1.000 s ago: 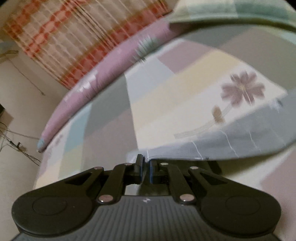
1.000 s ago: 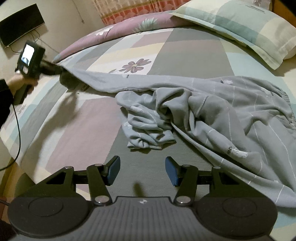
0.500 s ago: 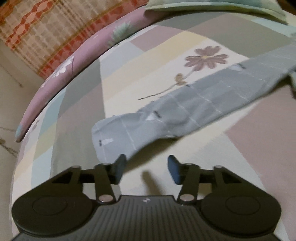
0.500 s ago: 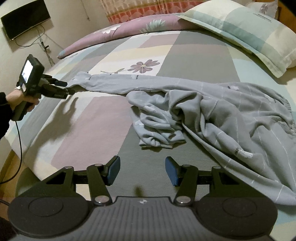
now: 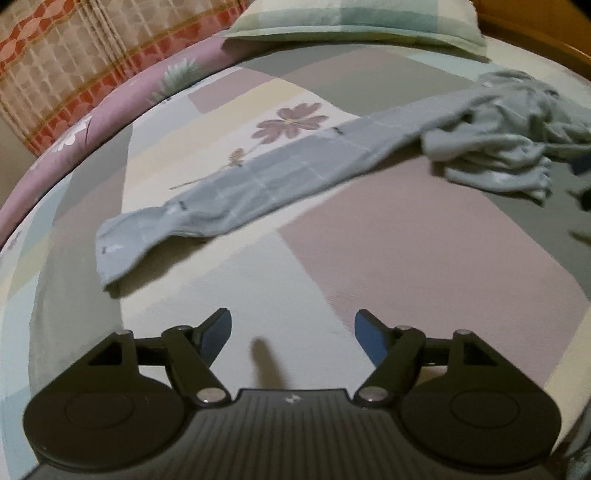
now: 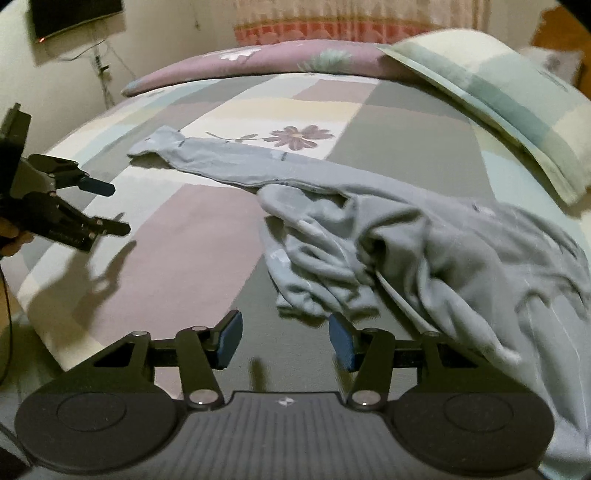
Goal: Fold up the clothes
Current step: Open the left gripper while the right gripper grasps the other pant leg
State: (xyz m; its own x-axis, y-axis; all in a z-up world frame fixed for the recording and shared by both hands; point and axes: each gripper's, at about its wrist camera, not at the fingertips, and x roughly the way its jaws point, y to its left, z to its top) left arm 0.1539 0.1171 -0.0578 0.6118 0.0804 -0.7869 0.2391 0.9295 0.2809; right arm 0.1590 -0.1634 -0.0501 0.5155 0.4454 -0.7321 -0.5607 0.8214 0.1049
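A grey long-sleeved garment (image 6: 424, 236) lies crumpled on the bed, one sleeve (image 5: 258, 184) stretched out flat toward the left. In the left wrist view my left gripper (image 5: 293, 334) hovers open above the bedspread, short of the sleeve's cuff (image 5: 110, 251), with nothing between its fingers. The same left gripper (image 6: 110, 210) shows at the left of the right wrist view, held by a hand. My right gripper (image 6: 285, 341) is open and empty, just in front of the bunched second sleeve (image 6: 317, 280).
The bed (image 6: 207, 251) has a patchwork cover with a purple flower (image 6: 299, 136). A checked pillow (image 6: 509, 96) lies at the head on the right, a mauve bolster (image 6: 251, 62) behind. A curtain (image 5: 74, 62) and a wall-mounted screen (image 6: 74, 14) stand beyond the bed.
My left gripper let go of the sleeve cuff, opened and drew back; the sleeve now lies flat on the bed. My right gripper moved closer to the bunched cloth.
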